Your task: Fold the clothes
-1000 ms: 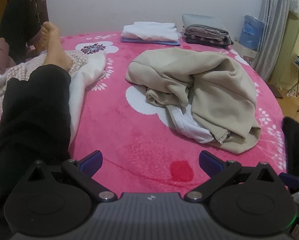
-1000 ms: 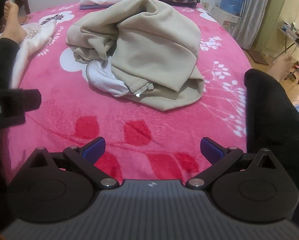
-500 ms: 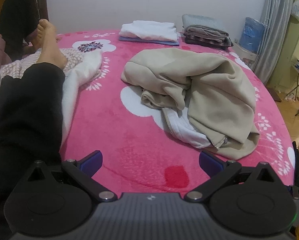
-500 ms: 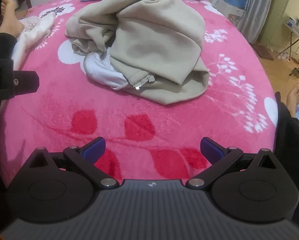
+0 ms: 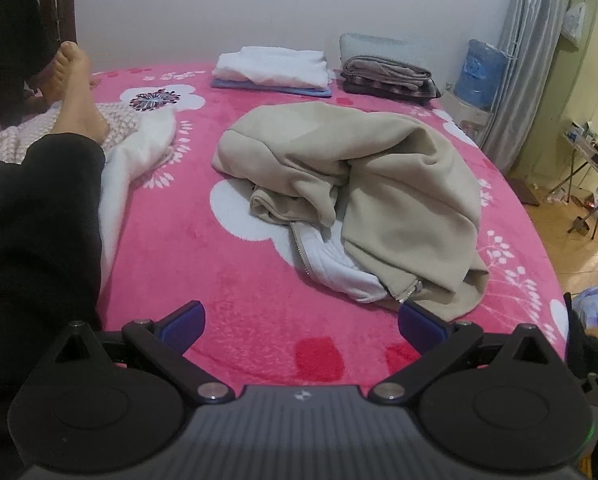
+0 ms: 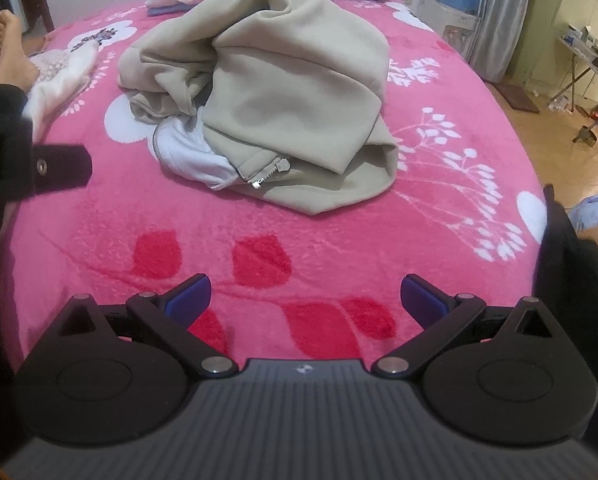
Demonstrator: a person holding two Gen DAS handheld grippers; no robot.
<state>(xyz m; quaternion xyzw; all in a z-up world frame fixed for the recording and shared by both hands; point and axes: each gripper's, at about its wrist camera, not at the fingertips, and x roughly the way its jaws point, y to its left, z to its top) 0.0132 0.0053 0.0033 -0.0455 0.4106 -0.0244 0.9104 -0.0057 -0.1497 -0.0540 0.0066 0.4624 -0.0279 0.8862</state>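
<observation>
The beige zip-up jacket (image 5: 363, 184) lies crumpled in a heap near the middle of the pink floral blanket (image 5: 203, 264), its white lining (image 5: 339, 276) spilling out at the near edge beside the metal zipper pull (image 6: 273, 170). Neither tool touches it. The left gripper (image 5: 302, 320) hovers low over the blanket with its blue-padded fingers (image 5: 183, 320) spread wide and nothing between them; the right gripper (image 6: 305, 298) is likewise splayed and empty.

From the left gripper the heap sits at about 1 o'clock, its near hem almost level with the right-hand blue pad. From the right gripper it sits at about 12 o'clock, slightly toward 11, with a strip of bare blanket and red petal prints between. The heap's long axis appears to run from the far left, at 10 o'clock in the left wrist view, down to the near right, at 4 o'clock, so the zipper end points toward the person.

By judgement, the left gripper is nearer the near hem and lining, and the right has the straighter line to the zipper corner. Folding has not begun: the jacket would first need spreading flat.

Folded stacks, a white pile (image 5: 271, 68) and a grey-brown pile (image 5: 387, 76), rest at the far edge. A person's black-trousered leg (image 5: 39, 216) lies at 9 o'clock.
</observation>
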